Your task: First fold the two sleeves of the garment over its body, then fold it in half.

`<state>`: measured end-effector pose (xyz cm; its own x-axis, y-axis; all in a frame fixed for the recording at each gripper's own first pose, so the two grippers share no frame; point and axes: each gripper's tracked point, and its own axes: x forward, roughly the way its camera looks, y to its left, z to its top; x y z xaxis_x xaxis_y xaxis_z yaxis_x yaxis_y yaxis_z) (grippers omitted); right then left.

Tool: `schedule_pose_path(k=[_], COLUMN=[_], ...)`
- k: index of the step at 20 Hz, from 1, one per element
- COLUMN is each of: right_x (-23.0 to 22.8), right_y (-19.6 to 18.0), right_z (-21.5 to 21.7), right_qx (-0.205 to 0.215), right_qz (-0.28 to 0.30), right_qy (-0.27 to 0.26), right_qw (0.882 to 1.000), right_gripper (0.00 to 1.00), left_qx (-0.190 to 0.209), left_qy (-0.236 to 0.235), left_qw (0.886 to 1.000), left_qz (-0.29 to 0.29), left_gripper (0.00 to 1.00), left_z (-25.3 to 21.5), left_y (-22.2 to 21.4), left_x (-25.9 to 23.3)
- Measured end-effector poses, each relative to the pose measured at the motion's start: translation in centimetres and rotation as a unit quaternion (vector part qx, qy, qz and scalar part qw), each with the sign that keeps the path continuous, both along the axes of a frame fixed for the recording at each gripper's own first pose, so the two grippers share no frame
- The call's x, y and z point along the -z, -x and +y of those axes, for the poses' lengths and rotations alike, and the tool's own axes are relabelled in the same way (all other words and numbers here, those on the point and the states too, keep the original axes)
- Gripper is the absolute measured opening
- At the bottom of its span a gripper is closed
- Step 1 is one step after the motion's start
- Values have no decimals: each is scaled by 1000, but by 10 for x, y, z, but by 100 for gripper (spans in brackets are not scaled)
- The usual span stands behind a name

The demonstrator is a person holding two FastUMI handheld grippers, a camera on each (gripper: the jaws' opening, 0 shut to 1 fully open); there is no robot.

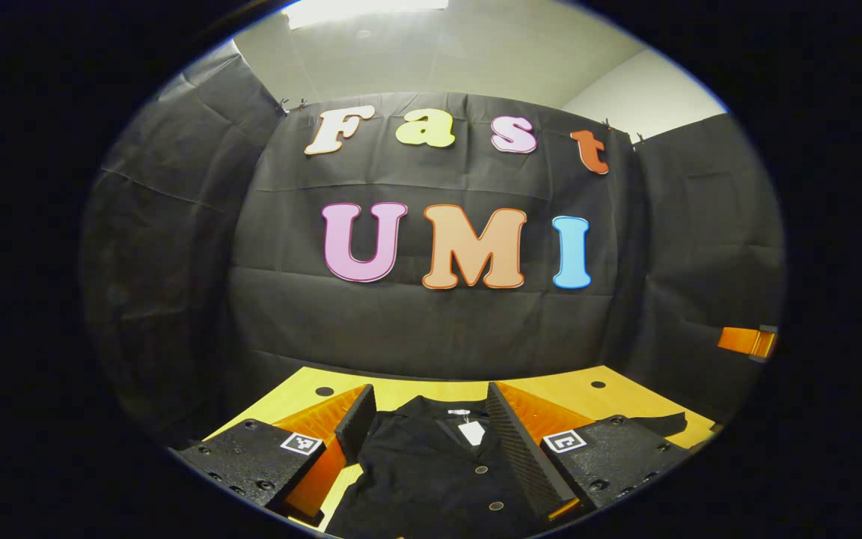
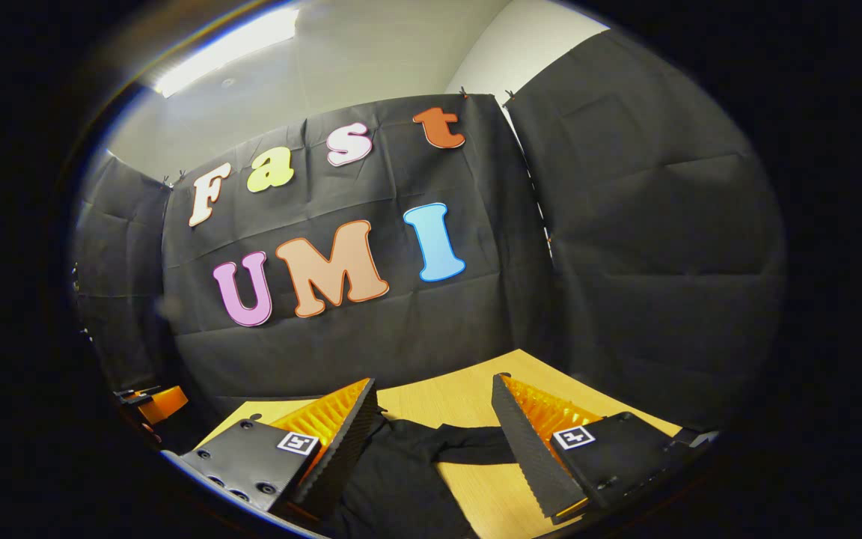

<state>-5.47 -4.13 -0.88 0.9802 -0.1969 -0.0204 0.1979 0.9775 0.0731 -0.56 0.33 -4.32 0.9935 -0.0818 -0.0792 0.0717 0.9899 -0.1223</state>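
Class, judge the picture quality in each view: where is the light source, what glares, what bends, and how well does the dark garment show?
Left gripper view: ceiling light glares at top, fisheye bows the table edge, and the black garment shows little but its buttons. Right gripper view: the light streak blows out upper left, the scene sits tilted, and the garment's sleeve reads as a flat dark shape.

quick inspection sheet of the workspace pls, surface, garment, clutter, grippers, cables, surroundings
surface: wooden table, small dark holes in it
job's things: black buttoned shirt lying flat, collar away from the grippers, tag at the neck; one sleeve spread out sideways, not yet folded
clutter: nothing seen
grippers: left gripper open above the shirt's chest; right gripper open over the sleeve; neither touching cloth
cables: nothing seen
surroundings: black cloth wall, ceiling light
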Motion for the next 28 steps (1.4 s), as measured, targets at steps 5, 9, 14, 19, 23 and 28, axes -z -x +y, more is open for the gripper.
schedule_pose_path(k=[5, 9, 14, 19, 23, 28], right_x=[2, 12, 53, 103, 139, 197], right_y=[-3, -14, -41, -63, -82, -107], right_z=[-13, -34, -90, -163, -214, -250], right_qx=[0, 8, 50, 105, 137, 145], right_qz=[5, 29, 86, 155, 210, 297], right_qy=[4, 6, 12, 9, 15, -14], right_qw=[1000, 1000, 995, 982, 968, 944], right_gripper=[97, 97, 98, 98, 98, 99], left_qx=[-38, -68, -122, -164, -185, -210], left_qy=[4, 4, 2, -13, -8, -14], left_qw=[999, 998, 992, 986, 982, 976], left_qz=[0, 3, 22, 38, 46, 54], left_gripper=[93, 91, 91, 92, 93, 91], left_z=[18, 33, 63, 86, 91, 99], left_y=[10, 20, 34, 45, 47, 50], left_x=[-3, 1, 12, 19, 23, 26])
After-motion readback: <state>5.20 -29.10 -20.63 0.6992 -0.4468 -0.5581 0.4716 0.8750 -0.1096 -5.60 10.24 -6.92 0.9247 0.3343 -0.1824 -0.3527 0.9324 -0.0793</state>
